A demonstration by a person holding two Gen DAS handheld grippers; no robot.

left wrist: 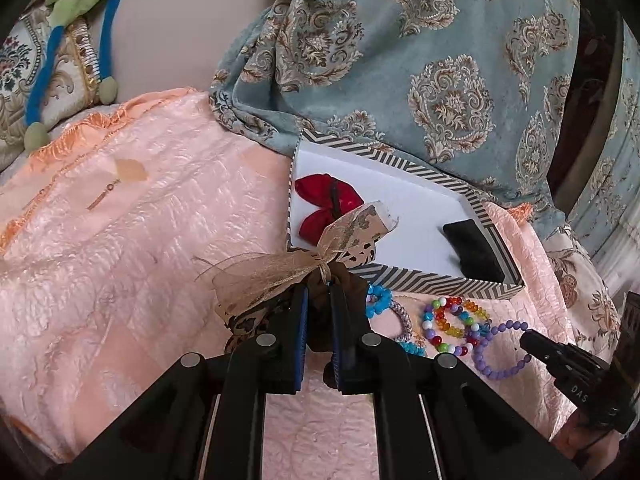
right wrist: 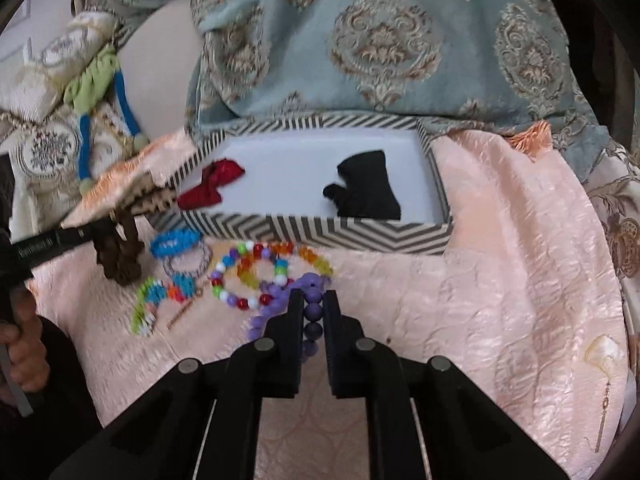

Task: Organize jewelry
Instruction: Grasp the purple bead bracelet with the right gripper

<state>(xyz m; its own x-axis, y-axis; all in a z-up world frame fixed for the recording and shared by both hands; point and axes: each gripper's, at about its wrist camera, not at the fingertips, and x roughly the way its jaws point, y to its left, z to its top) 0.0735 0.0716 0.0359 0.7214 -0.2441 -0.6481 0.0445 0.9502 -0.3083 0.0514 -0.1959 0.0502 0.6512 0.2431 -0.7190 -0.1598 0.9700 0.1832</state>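
My left gripper, low in the middle of its frame, pinches a brown hair tie with a gauzy tan bow, held just above the peach bedspread. My right gripper, at the bottom centre of its own frame, is pressed onto a purple bead bracelet, its beads strung between the fingers. Just beyond, toward the middle left of that frame, lie a rainbow bead bracelet, a blue bracelet and other small bright pieces. Behind them stands a striped box with a white floor, holding a red bow at its left and a black cloth piece at its right. A blue patterned drape fills the top.
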